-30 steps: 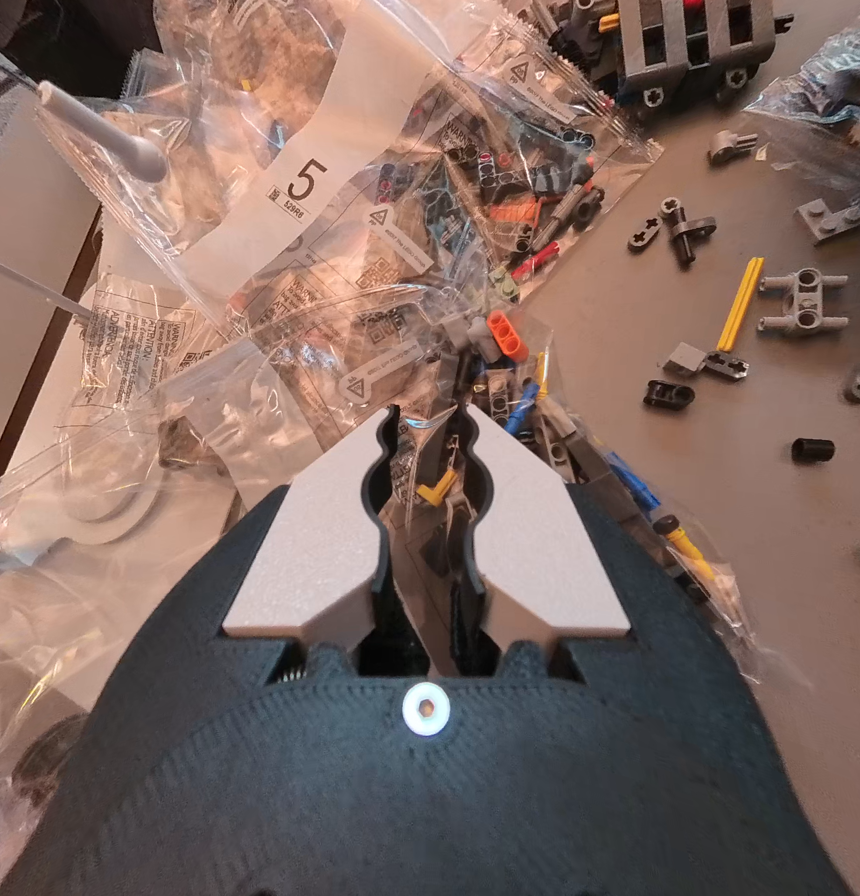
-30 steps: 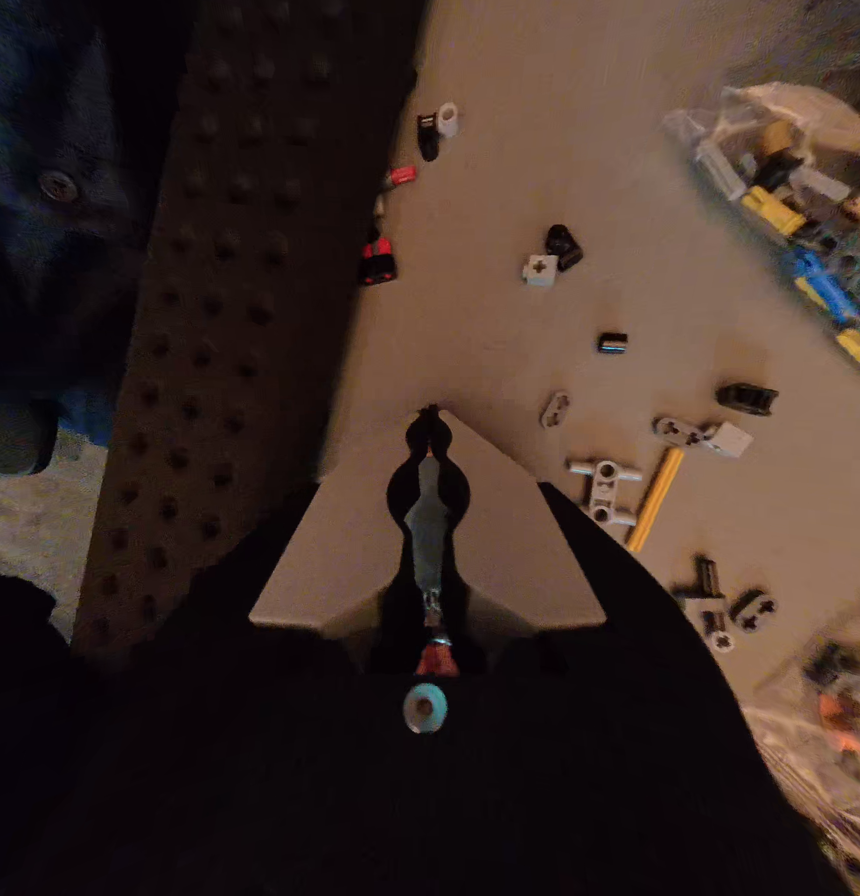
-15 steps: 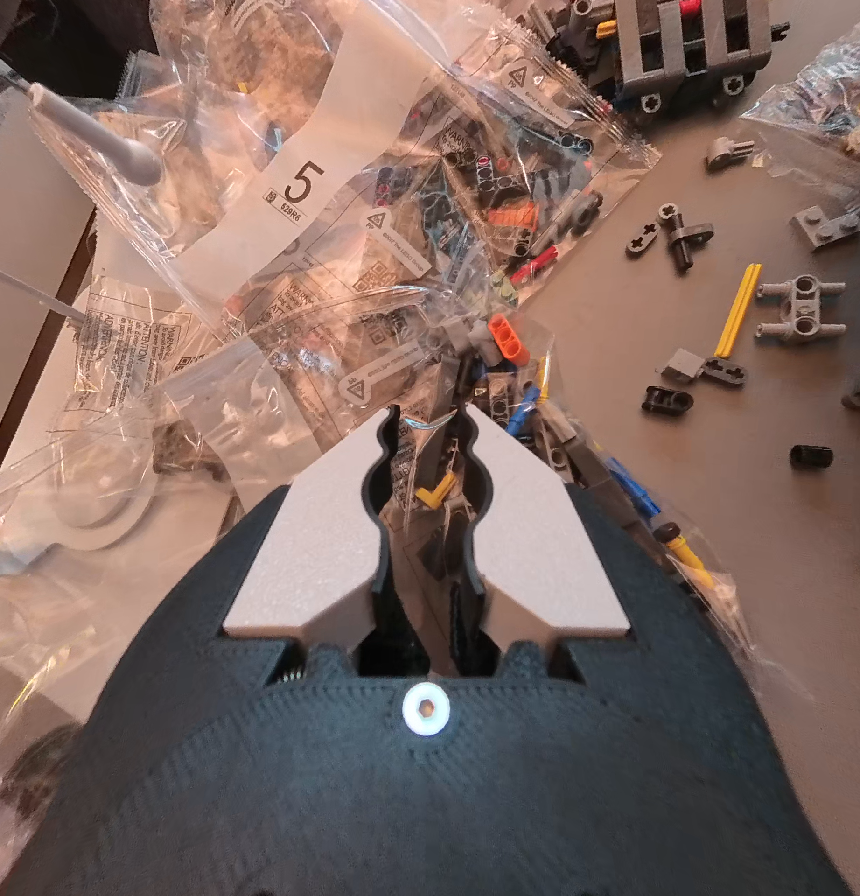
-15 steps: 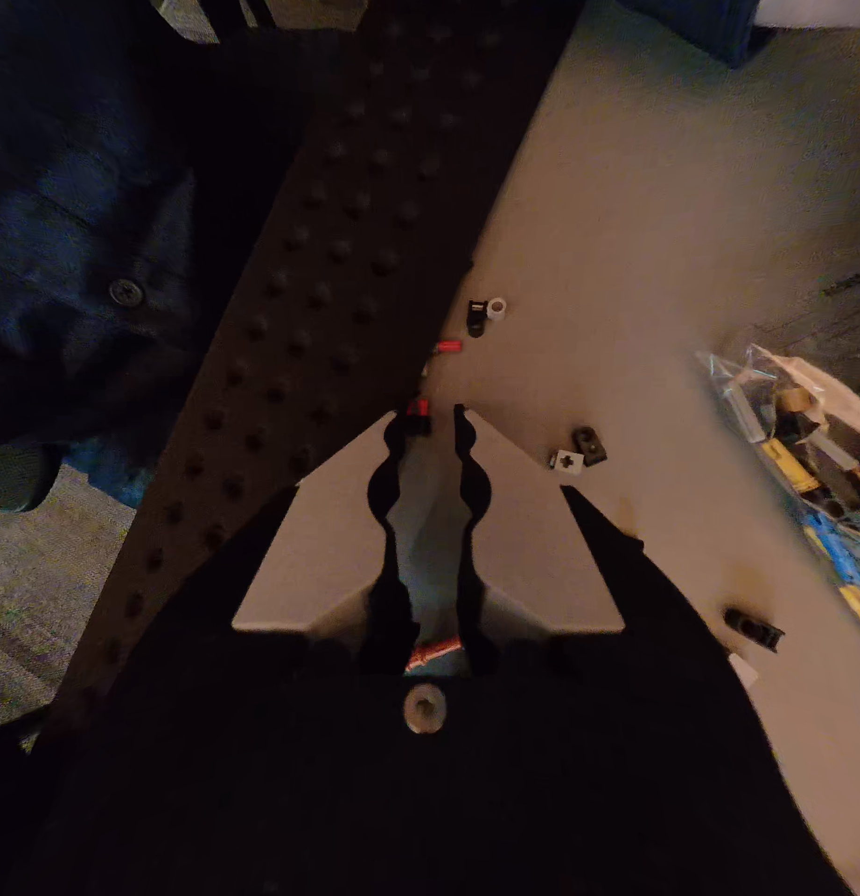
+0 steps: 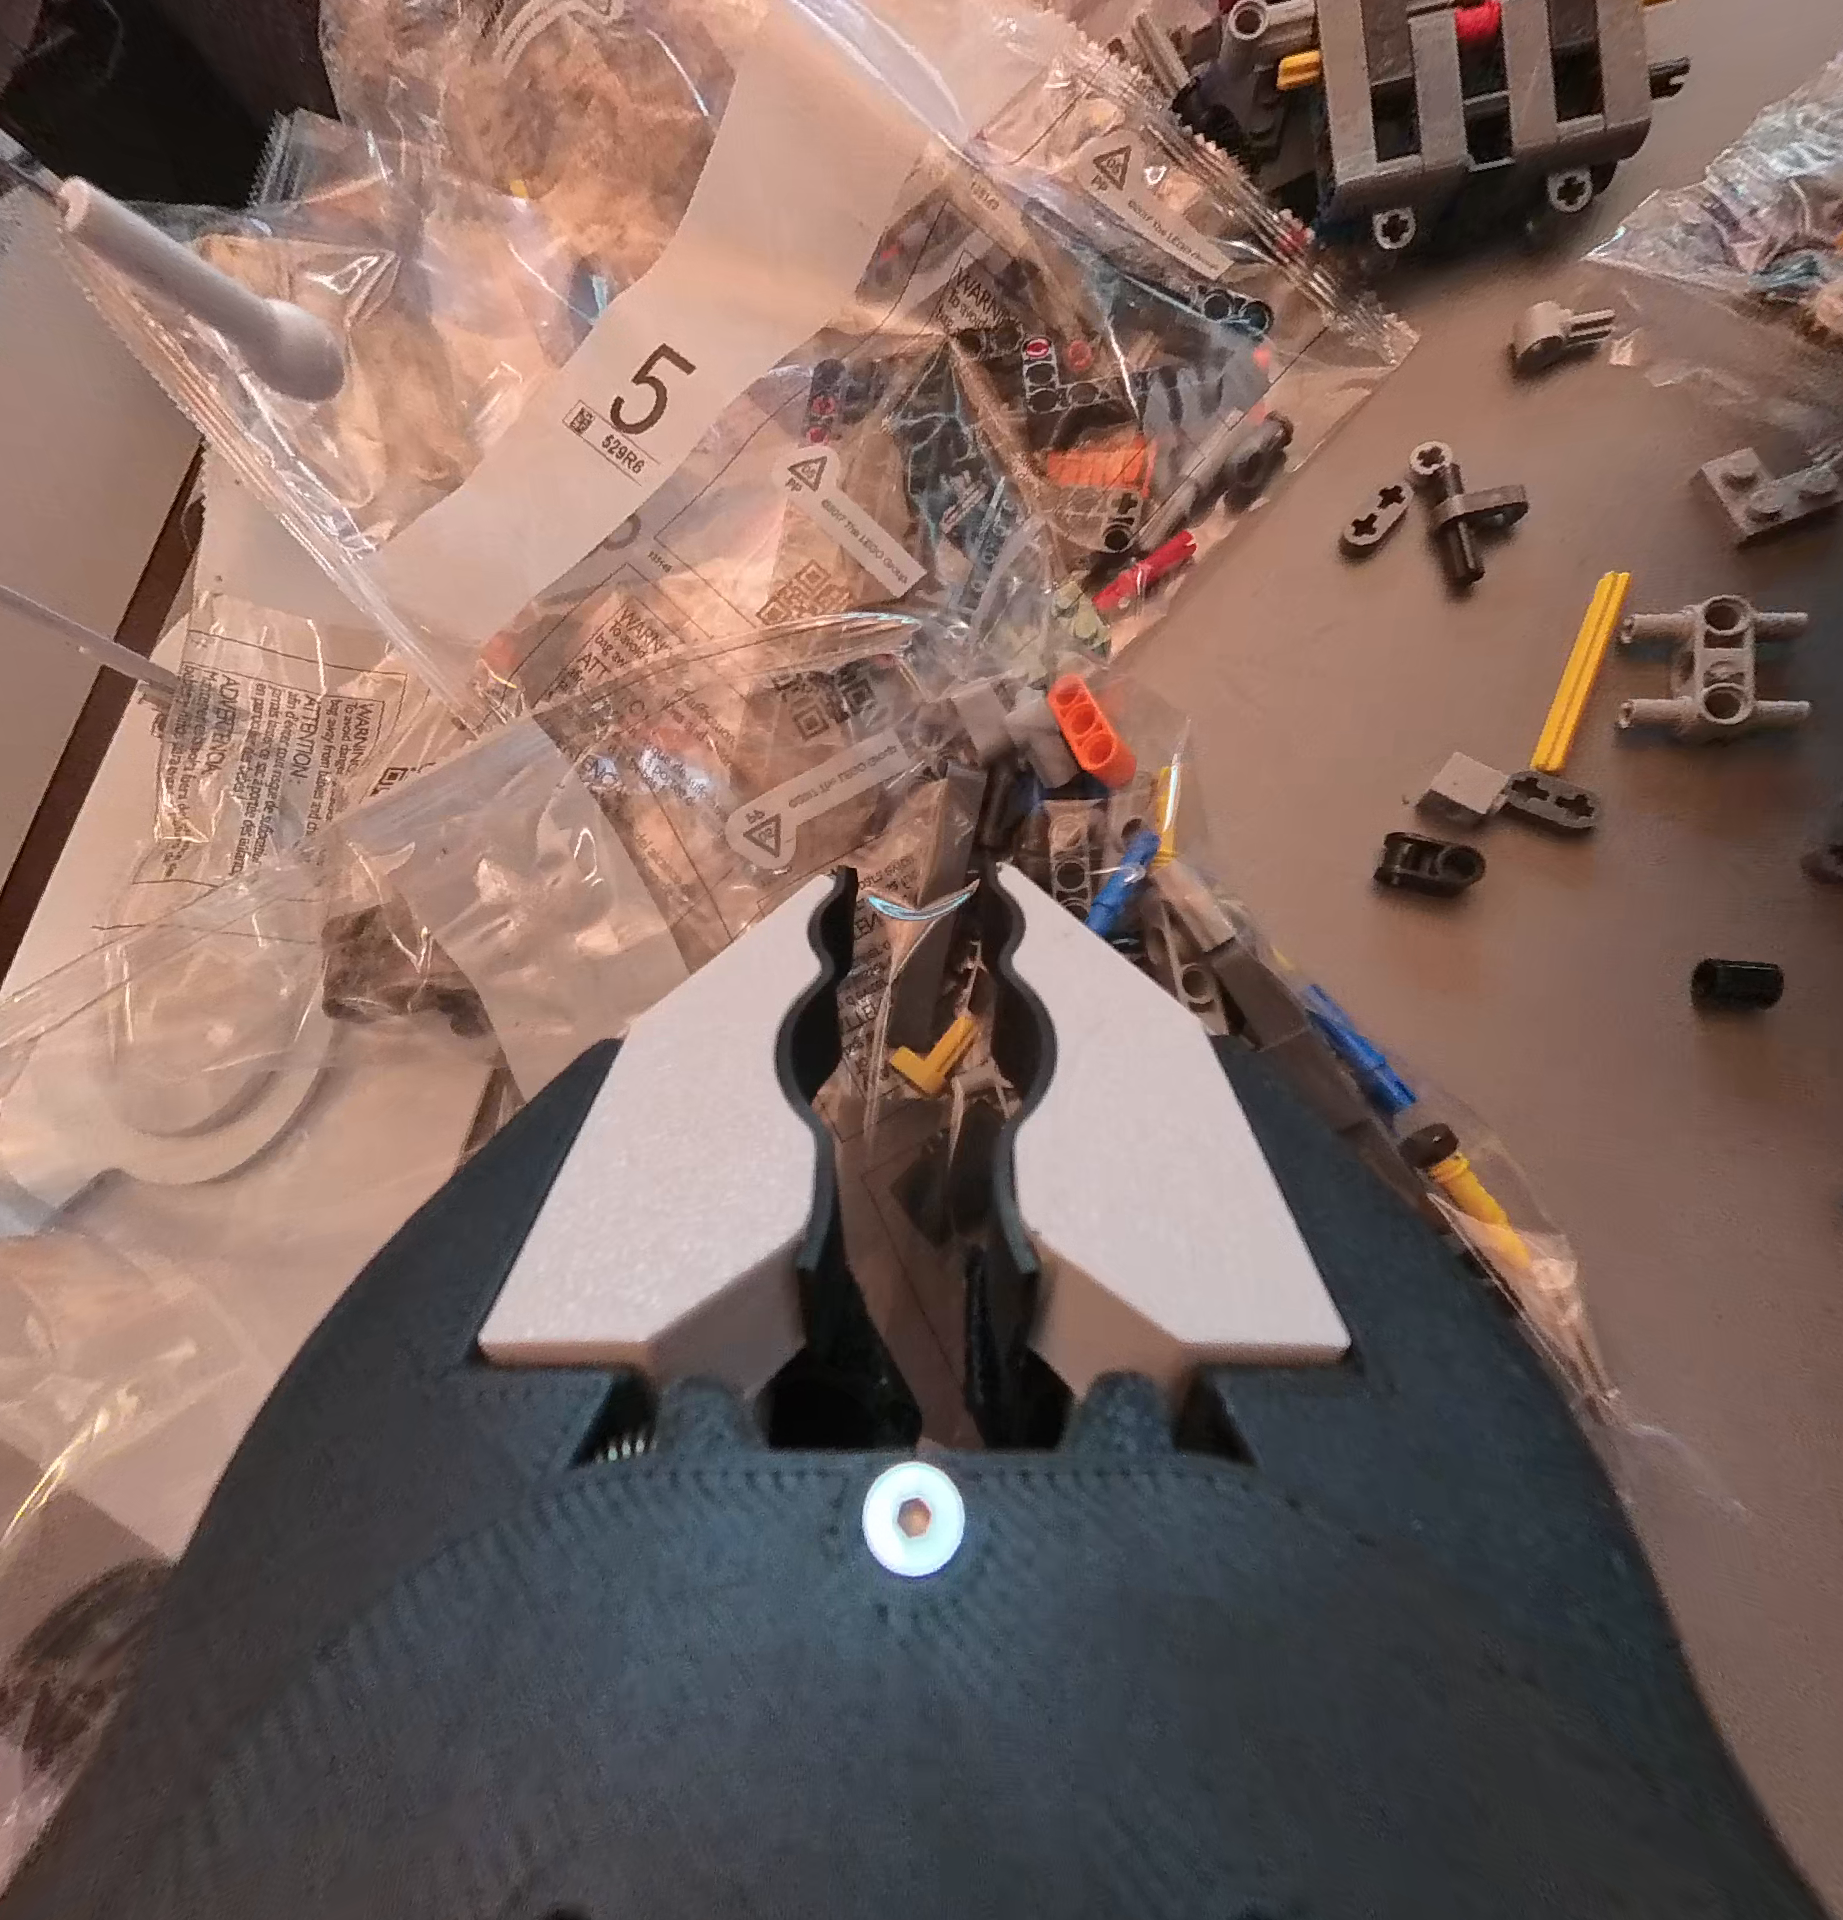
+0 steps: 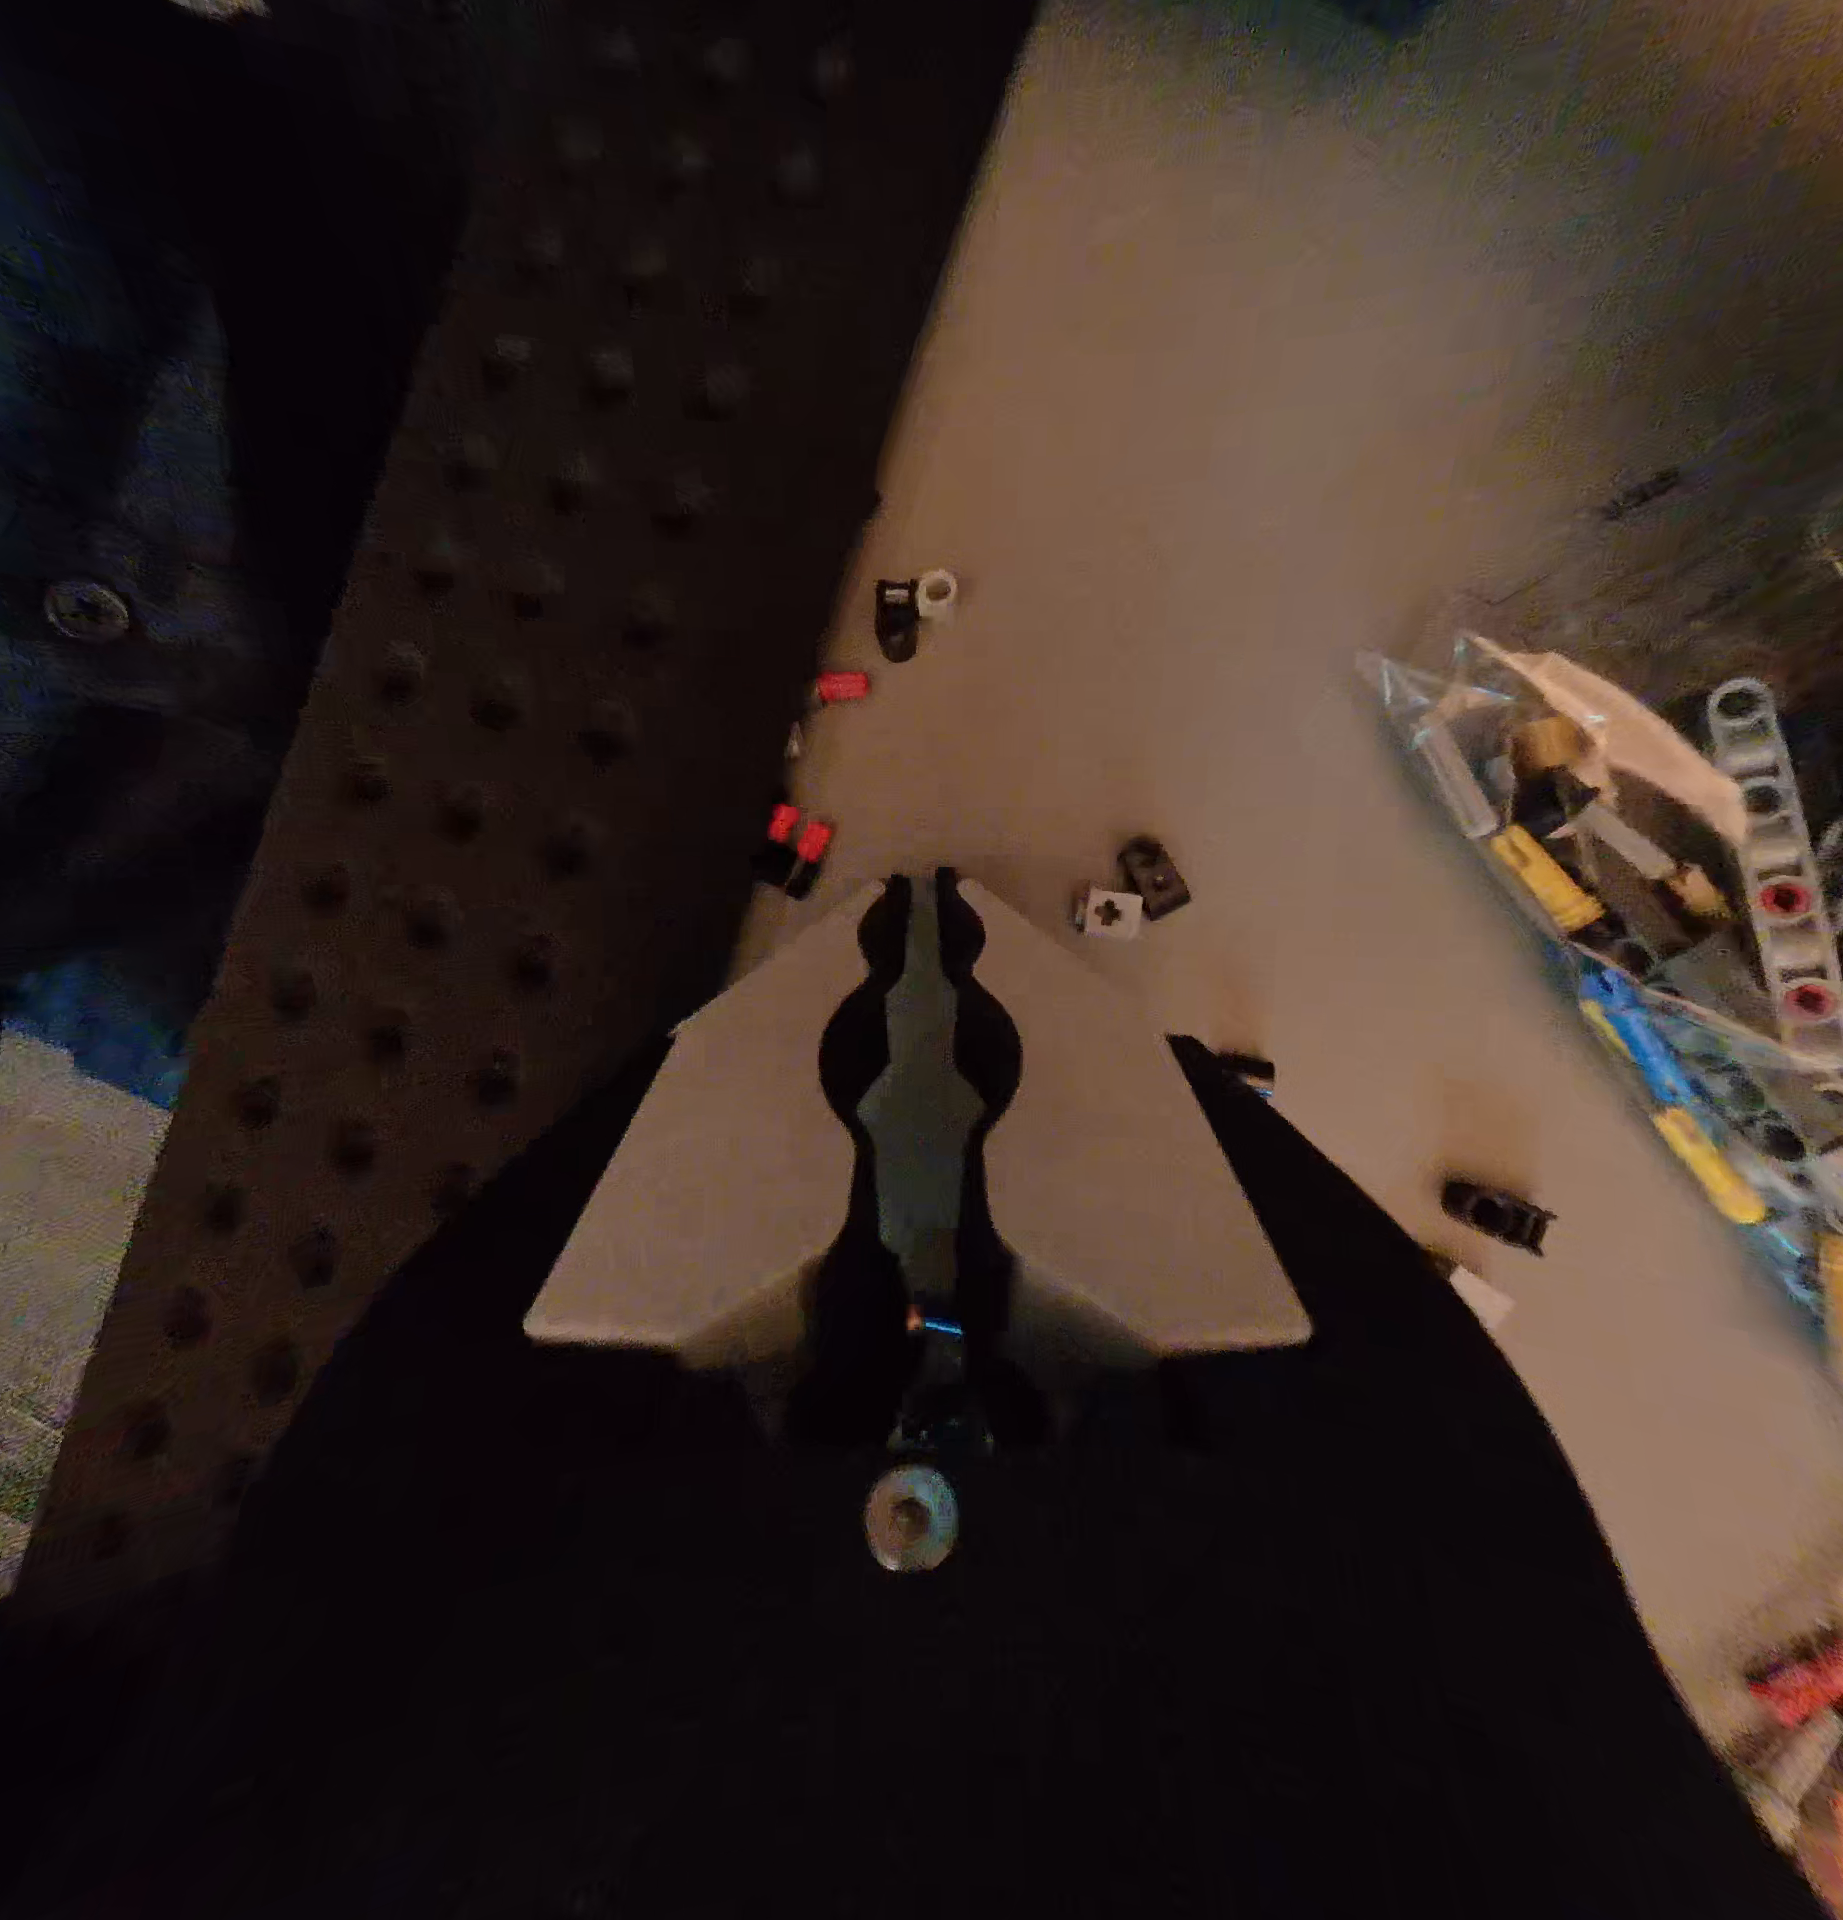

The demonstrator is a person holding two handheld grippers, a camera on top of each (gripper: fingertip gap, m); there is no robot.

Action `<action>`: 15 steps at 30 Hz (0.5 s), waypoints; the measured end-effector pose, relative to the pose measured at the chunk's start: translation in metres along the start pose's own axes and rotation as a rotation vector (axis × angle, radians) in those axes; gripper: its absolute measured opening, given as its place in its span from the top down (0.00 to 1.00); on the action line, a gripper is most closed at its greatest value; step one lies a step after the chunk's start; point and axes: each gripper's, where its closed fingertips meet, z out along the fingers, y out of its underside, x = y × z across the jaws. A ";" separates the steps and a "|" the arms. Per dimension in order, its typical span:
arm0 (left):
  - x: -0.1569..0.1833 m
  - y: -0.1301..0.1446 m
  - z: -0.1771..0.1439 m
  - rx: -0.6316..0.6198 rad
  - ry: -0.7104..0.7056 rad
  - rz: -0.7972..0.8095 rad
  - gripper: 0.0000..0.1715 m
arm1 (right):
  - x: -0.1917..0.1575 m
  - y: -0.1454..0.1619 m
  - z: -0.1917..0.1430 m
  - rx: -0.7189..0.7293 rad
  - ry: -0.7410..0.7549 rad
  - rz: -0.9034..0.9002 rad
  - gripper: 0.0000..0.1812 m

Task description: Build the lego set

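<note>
The dim desk (image 6: 1260,416) was scattered with loose pieces. The right gripper (image 6: 922,883), jaws narrowed to a slit and empty, had swung toward the red pins (image 6: 797,831) just ahead-left; the left gripper (image 5: 917,894) stayed parted over the parts bag (image 5: 1000,1039).

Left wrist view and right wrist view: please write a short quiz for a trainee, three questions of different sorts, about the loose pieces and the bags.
1. True or false: the yellow axle lies inside a plastic bag.
2. Left wrist view: what lies under the fingers of the left gripper? A) a clear bag of pieces; B) bare table; C) a dark studded plate.
3. Fill in: in the right wrist view, the neighbour piece right beside the white cross-hole piece is coloured ___.

Key: 1 false, it lies loose on the table; 2 A; 3 black.
</note>
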 end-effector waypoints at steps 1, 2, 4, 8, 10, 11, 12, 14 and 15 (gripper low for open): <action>0.000 0.000 0.000 0.000 0.000 0.001 0.87 | -0.005 -0.006 -0.001 0.029 -0.030 0.004 0.96; 0.000 0.000 0.000 0.000 0.000 0.001 0.87 | -0.009 -0.010 -0.001 0.040 -0.052 0.004 0.92; 0.000 0.000 0.000 0.001 0.001 0.000 0.87 | -0.014 -0.010 0.004 0.022 -0.076 -0.001 0.89; 0.000 0.000 0.000 0.001 0.002 -0.002 0.87 | -0.017 -0.004 0.011 -0.019 -0.100 -0.001 0.91; 0.000 0.000 0.000 0.002 0.002 -0.002 0.87 | -0.015 -0.003 0.010 -0.021 -0.090 0.007 0.91; 0.000 0.000 0.000 0.003 0.002 -0.002 0.87 | -0.014 -0.002 0.009 -0.020 -0.084 0.009 0.92; 0.000 0.000 0.000 0.003 0.003 -0.004 0.87 | -0.011 -0.002 0.007 -0.019 -0.072 0.009 0.94; 0.000 0.000 0.000 0.004 0.003 -0.005 0.87 | -0.005 0.001 0.003 -0.021 -0.035 0.014 0.97; 0.000 0.000 0.000 0.004 0.004 -0.005 0.87 | 0.001 0.003 0.000 -0.025 -0.003 0.022 0.97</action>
